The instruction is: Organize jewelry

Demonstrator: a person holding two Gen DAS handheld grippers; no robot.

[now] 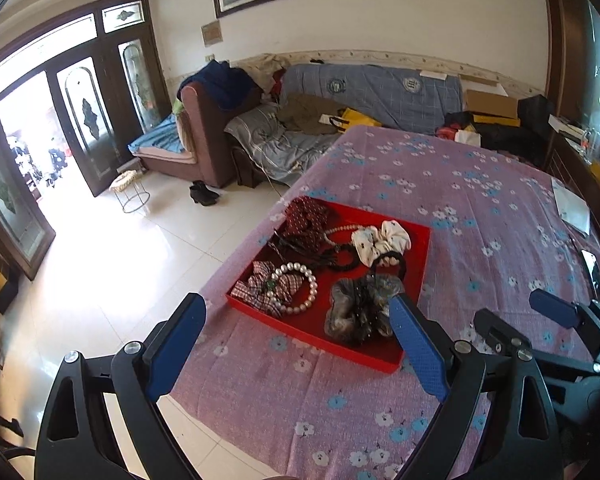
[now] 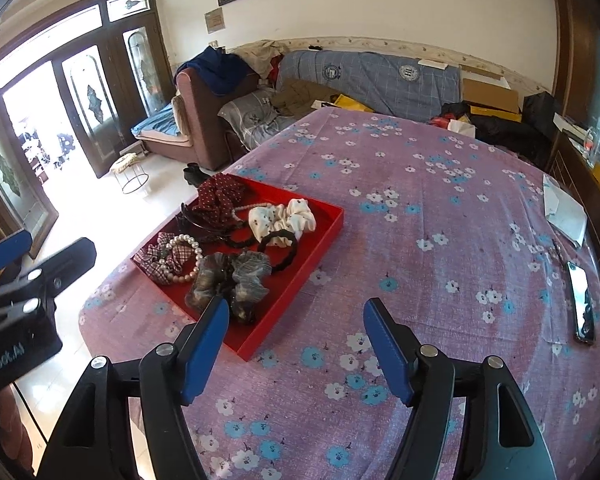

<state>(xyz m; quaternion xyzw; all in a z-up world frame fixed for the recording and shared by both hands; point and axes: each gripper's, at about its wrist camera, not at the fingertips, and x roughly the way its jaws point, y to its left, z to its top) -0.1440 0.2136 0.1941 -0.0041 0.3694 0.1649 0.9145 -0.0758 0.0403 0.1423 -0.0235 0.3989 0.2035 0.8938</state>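
Two grippers, left gripper [image 1: 300, 344] and right gripper [image 2: 296, 344], both spread wide, holding nothing. Red tray [image 1: 416, 276] at frame centre, directly ahead of left; nearer than right.

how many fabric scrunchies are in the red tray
4: dark red dotted scrunchie at the far corner, white floral scrunchie by the far right wall, plaid scrunchie at the near left, grey scrunchie nearest. Others may hide underneath.

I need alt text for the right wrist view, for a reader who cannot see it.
A red tray of hair accessories and a pearl bracelet sits on a purple floral tablecloth, ahead and left of the open, empty right gripper. A phone lies at the table's right edge; a cluttered sofa stands behind.
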